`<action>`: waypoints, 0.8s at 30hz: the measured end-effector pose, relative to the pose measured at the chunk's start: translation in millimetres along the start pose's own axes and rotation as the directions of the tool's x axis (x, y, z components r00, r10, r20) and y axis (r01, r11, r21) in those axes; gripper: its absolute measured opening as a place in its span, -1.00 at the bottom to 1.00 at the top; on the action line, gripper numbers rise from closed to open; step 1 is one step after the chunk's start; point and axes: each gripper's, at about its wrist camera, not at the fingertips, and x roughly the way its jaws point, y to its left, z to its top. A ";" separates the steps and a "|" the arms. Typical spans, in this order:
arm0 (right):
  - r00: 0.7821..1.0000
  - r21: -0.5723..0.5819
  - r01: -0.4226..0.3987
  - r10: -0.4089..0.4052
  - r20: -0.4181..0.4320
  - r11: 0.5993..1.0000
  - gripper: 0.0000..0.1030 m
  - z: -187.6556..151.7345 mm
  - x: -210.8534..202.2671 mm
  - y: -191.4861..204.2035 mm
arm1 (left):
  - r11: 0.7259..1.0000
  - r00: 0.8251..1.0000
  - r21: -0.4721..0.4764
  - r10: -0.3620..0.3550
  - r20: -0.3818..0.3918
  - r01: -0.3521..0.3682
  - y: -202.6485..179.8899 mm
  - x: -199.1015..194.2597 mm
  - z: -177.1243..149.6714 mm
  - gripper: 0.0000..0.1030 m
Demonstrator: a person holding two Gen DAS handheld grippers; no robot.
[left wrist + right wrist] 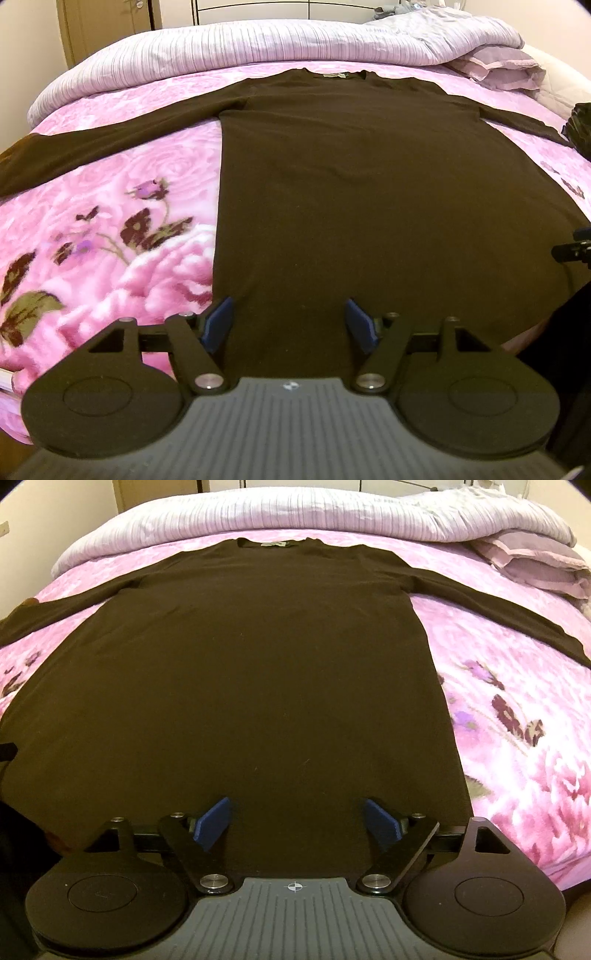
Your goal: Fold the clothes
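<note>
A dark brown long-sleeved top (351, 177) (240, 672) lies flat on the bed, collar at the far end and both sleeves spread out sideways. My left gripper (290, 317) hovers over the near hem by the garment's left side, open, its blue pads (218, 323) apart with only flat cloth beneath. Over the near hem toward the garment's right side, my right gripper (297, 818) is open too, blue pads (384, 821) spread wide, holding nothing.
A pink floral blanket (110, 236) (517, 720) covers the bed. A lilac ribbed duvet (240, 40) (258, 511) is bunched along the far edge, with a folded lilac cloth (535, 566) at the far right. The other gripper's black parts (576, 251) show at the left wrist view's right edge.
</note>
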 end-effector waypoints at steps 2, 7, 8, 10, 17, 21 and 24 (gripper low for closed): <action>1.000 -0.002 0.004 -0.004 0.002 1.000 0.64 1.2 -0.9 0.7 | 1.000 1.000 -0.009 -0.003 0.004 0.003 1.4 -0.8 0.3 0.26; 0.999 -0.001 0.000 0.000 0.043 1.000 0.64 9.3 -11.6 4.6 | 0.997 0.999 -0.073 -0.012 0.030 0.014 14.7 -10.1 5.8 0.25; 0.998 -0.002 -0.010 0.010 0.054 1.000 0.64 13.7 -14.4 6.1 | 0.996 0.999 -0.084 -0.005 0.038 0.008 19.6 -12.7 7.9 0.25; 0.996 -0.005 -0.030 0.031 0.078 1.000 0.64 23.7 -19.6 9.8 | 0.994 0.998 -0.112 0.015 0.058 -0.009 34.2 -18.4 12.7 0.25; 0.974 -0.207 -0.138 0.171 0.149 0.969 0.64 74.1 -18.9 81.4 | 0.974 0.984 -0.191 0.146 0.102 -0.124 127.5 -29.8 29.5 0.25; 0.946 -0.397 -0.206 0.286 0.153 0.894 0.64 101.8 -6.6 158.7 | 0.952 0.966 -0.228 0.235 0.107 -0.206 207.8 -27.6 45.2 0.25; 0.920 -0.526 -0.230 0.359 0.156 0.819 0.64 122.7 8.1 218.9 | 0.927 0.952 -0.275 0.291 0.093 -0.256 276.5 -18.1 59.0 0.25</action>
